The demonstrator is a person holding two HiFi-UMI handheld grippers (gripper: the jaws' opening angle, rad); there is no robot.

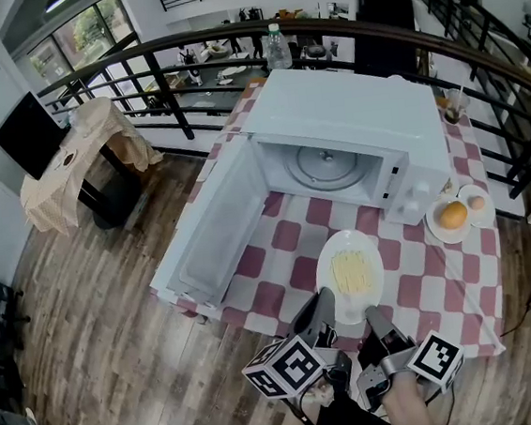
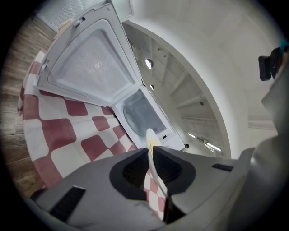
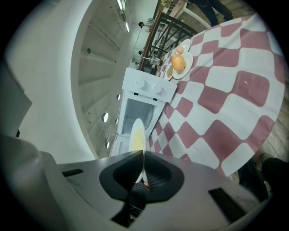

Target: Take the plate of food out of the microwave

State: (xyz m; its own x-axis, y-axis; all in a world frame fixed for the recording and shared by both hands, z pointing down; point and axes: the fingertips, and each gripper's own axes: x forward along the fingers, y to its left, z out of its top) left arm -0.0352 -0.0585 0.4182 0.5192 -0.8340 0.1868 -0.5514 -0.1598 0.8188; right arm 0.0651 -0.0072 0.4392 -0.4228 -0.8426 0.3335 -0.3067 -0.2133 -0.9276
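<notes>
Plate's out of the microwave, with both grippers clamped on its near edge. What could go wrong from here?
1. The left gripper and right gripper pinch only the near rim of the plate. The far side looks unsupported, so it could tip or slip and spill the food.
2. The open microwave door is on one side and a small plate with an orange is on the other. A careless sideways swing might knock either.

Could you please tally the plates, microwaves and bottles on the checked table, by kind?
Plates: 3 (plate of food, plate with an orange item, small plate)
Microwave: 1
Bottle: 1
Total: 5
</notes>
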